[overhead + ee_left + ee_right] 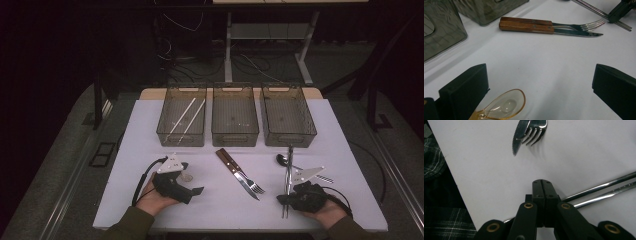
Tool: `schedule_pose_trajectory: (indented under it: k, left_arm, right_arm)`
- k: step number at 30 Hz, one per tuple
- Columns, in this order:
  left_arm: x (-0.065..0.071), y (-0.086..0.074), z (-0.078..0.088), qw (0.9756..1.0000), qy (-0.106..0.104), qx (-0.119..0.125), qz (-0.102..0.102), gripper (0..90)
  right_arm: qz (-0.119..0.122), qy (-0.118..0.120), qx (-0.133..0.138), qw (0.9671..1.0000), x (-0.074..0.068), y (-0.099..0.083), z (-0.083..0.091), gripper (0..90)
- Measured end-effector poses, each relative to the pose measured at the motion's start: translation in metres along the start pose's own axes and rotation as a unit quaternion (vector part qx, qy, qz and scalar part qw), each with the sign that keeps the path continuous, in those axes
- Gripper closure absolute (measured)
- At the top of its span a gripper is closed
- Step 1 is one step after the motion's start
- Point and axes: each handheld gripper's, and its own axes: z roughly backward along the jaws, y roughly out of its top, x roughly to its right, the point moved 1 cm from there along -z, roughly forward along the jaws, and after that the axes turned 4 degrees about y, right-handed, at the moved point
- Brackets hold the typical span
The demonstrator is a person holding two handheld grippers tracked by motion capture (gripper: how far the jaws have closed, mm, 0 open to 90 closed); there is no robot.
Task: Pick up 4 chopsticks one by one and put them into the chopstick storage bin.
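The right gripper (pixel 283 198), jaws pressed together with nothing between them, hovers just above two metal chopsticks (pixel 599 191) (they run out to its right). The left gripper (pixel 539 92) stands spread, an amber plastic spoon (pixel 505 105) beside its left jaw.

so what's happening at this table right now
A person holds a pair of tongs in each hand at a white table strewn with cutlery, with three grey bins along the far edge. The right tongs are shut, with no visible gap, lying over a pair of metal chopsticks. The left tongs stand open beside a clear amber spoon. A wooden-handled knife and fork lie side by side mid-table. The left bin holds two white sticks.
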Motion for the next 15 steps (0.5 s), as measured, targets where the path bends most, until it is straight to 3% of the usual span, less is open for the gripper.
schedule_pose_trajectory:
  k: [15]
  left_arm:
    - [0.000, 0.000, 0.000, 1.0000, -0.001, 0.000, 0.000, 0.0]
  right_arm:
    - [0.002, -0.020, -0.013, 0.9997, 0.004, -0.012, 0.013, 89.9]
